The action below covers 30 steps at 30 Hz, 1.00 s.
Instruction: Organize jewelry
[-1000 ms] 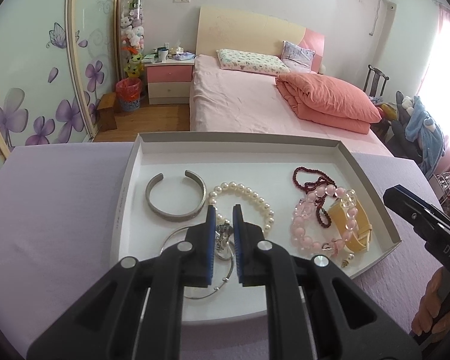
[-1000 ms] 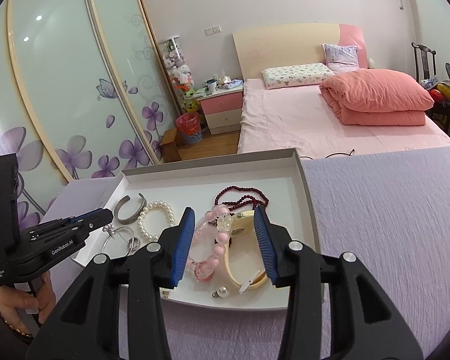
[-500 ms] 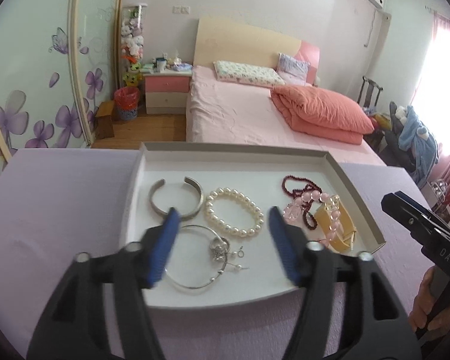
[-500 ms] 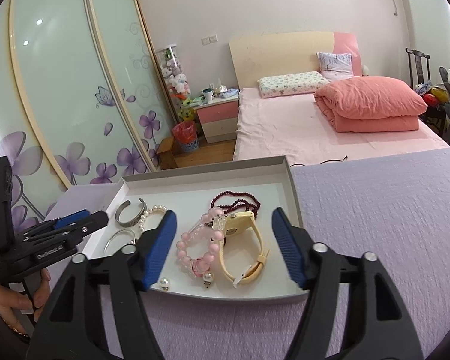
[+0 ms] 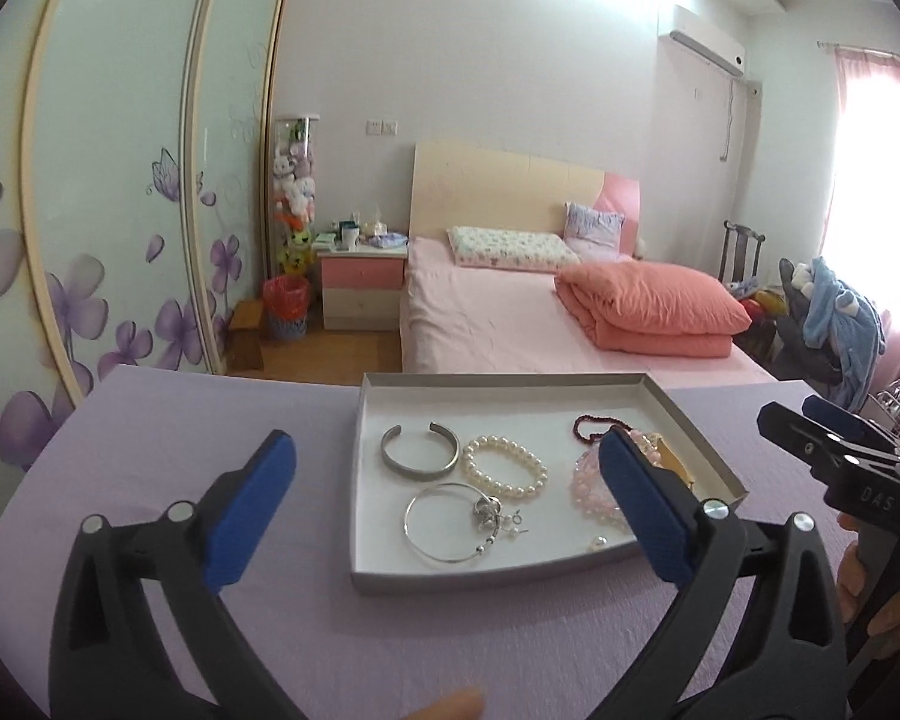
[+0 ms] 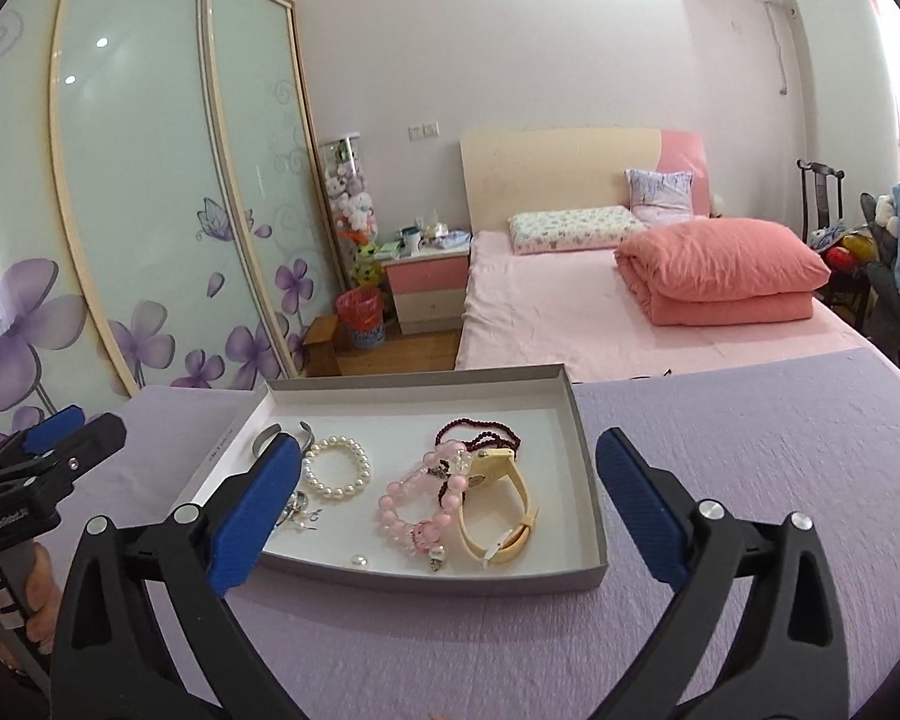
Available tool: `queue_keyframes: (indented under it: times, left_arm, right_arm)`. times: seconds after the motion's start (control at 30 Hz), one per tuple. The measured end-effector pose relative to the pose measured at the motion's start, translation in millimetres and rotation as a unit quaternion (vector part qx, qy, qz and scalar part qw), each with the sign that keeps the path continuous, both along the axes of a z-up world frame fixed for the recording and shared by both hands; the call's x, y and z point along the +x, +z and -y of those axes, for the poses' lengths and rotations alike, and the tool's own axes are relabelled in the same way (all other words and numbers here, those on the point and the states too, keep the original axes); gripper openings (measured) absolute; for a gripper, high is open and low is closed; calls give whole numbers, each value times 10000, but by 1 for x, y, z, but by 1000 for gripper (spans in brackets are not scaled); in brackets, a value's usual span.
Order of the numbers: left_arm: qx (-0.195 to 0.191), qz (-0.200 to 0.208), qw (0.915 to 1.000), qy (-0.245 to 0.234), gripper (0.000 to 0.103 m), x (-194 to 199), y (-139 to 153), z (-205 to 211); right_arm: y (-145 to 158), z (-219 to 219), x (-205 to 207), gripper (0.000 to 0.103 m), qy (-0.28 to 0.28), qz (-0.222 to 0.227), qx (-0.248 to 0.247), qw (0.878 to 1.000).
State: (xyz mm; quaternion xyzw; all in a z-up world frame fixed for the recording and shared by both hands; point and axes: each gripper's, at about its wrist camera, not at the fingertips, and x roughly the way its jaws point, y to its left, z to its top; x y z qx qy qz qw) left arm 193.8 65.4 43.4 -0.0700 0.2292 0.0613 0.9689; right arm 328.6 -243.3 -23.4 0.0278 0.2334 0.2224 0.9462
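A shallow white tray [image 5: 366,420] on the purple cloth holds a grey cuff [image 5: 417,468], a pearl bracelet [image 5: 504,468], a thin silver bangle [image 5: 444,525] with small charms, a pink bead bracelet [image 6: 414,504], dark red beads [image 6: 474,435], a yellow watch [image 6: 498,516] and a loose pearl [image 6: 360,561]. My left gripper [image 5: 447,444] hovers back from the tray's near left. Its jaws are opening wide and grip nothing. My right gripper [image 6: 450,447] hangs in front of the tray's near edge. Its jaws are also opening and hold nothing.
The purple cloth [image 6: 750,420] spreads to both sides of the tray. Beyond the table's far edge stand a pink bed [image 5: 510,312], a nightstand [image 5: 363,282] and flower-patterned wardrobe doors [image 6: 120,210]. A person's hand [image 6: 36,600] holds each gripper's handle.
Both grippers have opened from narrow to wide and drawn back and upward from the tray. The left jaws were shut over the silver bangle's charms, which now lie free in the tray.
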Motion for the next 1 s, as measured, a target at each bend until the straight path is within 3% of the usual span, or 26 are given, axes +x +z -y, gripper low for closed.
queue_keyframes:
  times: [0.17, 0.33, 0.57, 1.0]
  left_arm:
    - [-247, 32, 9997, 38, 101, -18, 1, -6]
    - [-155, -20, 9999, 19, 101, -29, -2, -2]
    - [-407, -61, 9991, -88, 101, -40, -7, -2]
    - [-432, -122, 9989, -157, 101, -49, -15, -4]
  right_arm:
    - [-2, 1, -10, 101, 121, -133, 128, 9998]
    - [-3, -2, -26, 101, 129, -108, 2, 9999]
    - [-7, -2, -44, 101, -37, -61, -116, 9999]
    - [-18, -9, -55, 101, 27, -60, -311, 9995]
